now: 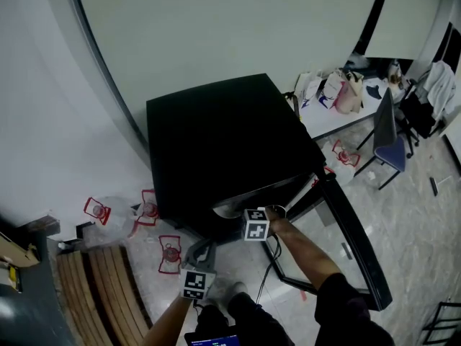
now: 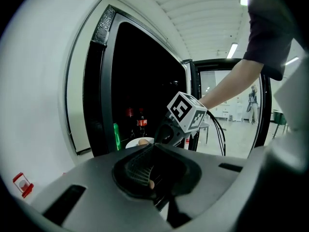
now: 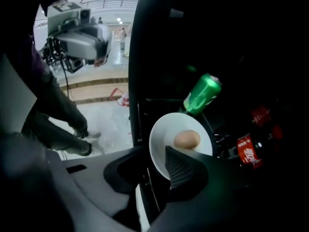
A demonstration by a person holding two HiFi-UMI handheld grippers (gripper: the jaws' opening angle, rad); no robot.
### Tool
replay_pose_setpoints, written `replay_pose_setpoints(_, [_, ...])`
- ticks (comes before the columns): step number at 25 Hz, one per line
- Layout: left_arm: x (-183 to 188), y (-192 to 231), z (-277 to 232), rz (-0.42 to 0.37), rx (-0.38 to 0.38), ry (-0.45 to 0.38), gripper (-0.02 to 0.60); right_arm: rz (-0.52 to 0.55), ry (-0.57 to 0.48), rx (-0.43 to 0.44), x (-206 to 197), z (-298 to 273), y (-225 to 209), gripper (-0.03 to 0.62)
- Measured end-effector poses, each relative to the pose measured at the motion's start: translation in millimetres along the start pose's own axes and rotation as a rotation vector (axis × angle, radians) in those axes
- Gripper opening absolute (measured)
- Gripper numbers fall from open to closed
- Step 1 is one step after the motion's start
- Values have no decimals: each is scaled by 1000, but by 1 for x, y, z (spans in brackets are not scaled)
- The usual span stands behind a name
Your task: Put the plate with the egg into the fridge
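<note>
The black fridge (image 1: 223, 143) stands with its glass door (image 1: 353, 236) swung wide open. The plate (image 3: 169, 129) sits inside, close to the front opening, with the egg (image 3: 187, 139) lying on it toward its far side. A green can (image 3: 203, 94) is just behind the plate, and red-labelled bottles (image 3: 248, 151) stand beside it, deeper in the dark interior. The right gripper (image 3: 157, 166) reaches into the opening and points steeply down at the plate. Its jaws are apart, and the ribbed pad (image 3: 179, 170) of one covers the plate's near rim; whether it touches the rim cannot be told. The left gripper (image 2: 153, 168) is held back outside the fridge at the side away from the door, pointing roughly level toward the opening, with its jaws together and nothing between them. On the floor by that side of the fridge lie red-marked clear jugs (image 1: 148, 209) near a slatted wooden bench (image 1: 101, 294).
</note>
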State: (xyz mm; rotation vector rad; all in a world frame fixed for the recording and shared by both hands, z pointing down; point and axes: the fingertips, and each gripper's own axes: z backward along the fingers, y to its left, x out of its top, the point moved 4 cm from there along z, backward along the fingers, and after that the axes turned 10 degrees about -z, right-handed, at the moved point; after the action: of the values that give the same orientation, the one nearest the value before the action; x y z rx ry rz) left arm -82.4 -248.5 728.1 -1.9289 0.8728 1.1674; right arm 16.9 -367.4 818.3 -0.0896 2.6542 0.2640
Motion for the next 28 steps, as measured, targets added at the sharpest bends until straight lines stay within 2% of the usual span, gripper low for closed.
replay_pose_setpoints(3, [7, 1, 10, 13, 11, -15, 9, -185, -153, -73, 11, 27, 1, 95])
replay_pose_setpoints(7, [36, -2, 32, 20, 10, -47, 9, -578, -511, -141, 39, 100, 23, 90])
replay_pose_setpoints(9, [59, -3, 50, 21, -8, -77, 9, -779, -701, -165, 52, 144, 44, 44])
replay_pose_setpoints(12, [101, -9, 86, 39, -71, -135, 9, -984, -911, -180, 71, 211, 83, 9])
replay_pose_setpoints(16, [150, -24, 139, 61, -175, -197, 9, -1068, -1064, -187, 93, 280, 142, 9])
replay_pose_setpoints(20, [177, -39, 178, 78, -221, -238, 9, -1130, -1178, -196, 99, 324, 188, 9])
replay_pose_setpoints(23, [189, -47, 193, 93, -241, -253, 9, -1160, -1217, -195, 98, 339, 208, 9])
replay_pose_setpoints(28, [201, -57, 203, 100, -258, -262, 9, -1135, -1208, -219, 98, 351, 227, 9])
